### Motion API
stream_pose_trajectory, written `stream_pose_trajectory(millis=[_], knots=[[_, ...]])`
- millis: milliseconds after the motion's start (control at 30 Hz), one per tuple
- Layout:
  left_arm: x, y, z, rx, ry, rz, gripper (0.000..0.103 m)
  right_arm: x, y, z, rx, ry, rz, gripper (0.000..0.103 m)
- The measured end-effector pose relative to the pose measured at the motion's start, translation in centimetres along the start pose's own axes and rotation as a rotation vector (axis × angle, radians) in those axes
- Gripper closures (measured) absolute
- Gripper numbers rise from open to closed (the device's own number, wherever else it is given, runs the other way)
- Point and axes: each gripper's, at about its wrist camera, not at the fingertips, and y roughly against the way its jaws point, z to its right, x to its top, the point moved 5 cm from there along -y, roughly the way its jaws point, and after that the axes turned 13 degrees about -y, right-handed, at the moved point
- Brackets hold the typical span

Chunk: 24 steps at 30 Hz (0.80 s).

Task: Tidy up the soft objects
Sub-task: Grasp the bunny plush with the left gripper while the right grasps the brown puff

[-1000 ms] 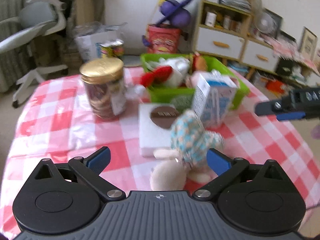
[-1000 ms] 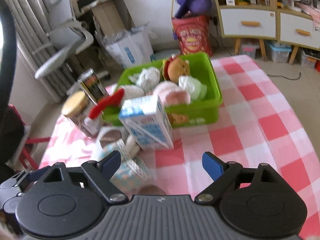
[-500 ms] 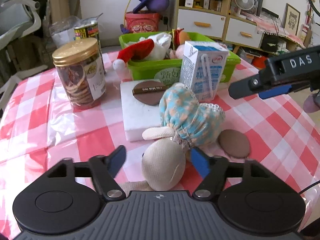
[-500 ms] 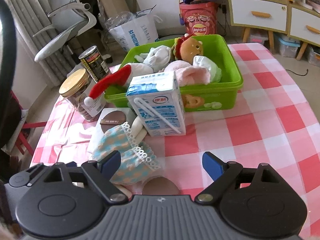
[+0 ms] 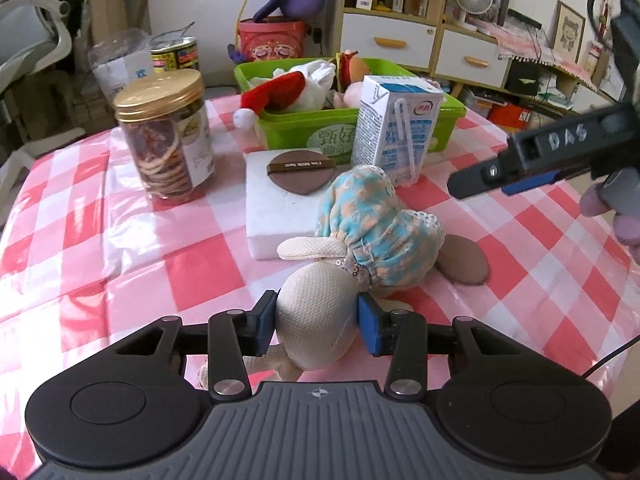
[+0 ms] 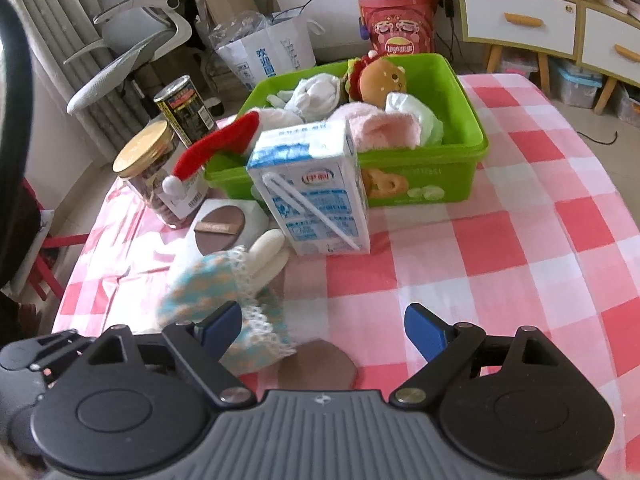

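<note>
Left gripper [image 5: 317, 322], jaws closing, clasps the cream head of a blue-dressed plush rabbit [image 5: 316, 312] lying before the green plastic bin [image 6: 424, 184]; right gripper [image 6: 322, 330] spread wide, empty.

Left claw [image 5: 317, 322] closing; right claw [image 6: 322, 330] spread wide.

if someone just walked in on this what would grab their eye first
Likely the plush rabbit in a blue-and-peach dress, lying on the pink checked tablecloth with its cream head between the closing pads of the left gripper. Behind it stands a blue-and-white milk carton, and beyond that a bright green bin heaped with soft toys, a red Santa hat drooping over its rim. The right gripper hangs open over the cloth.
</note>
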Motion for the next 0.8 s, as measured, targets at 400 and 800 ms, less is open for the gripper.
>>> stream_pose_trajectory(millis=[400, 800], knots=[[-2.7, 0.9, -1.3, -0.016, 0.026, -0.036, 0.058, -4.5, -1.7, 1.1, 0.034, 0.242, -0.041, 0.03], [-3.1, -0.1, -0.9, -0.007, 0.031, -0.07, 0.057, -6.6, -2.7, 0.6, -0.002, 0.406, 0.04, 0.034]])
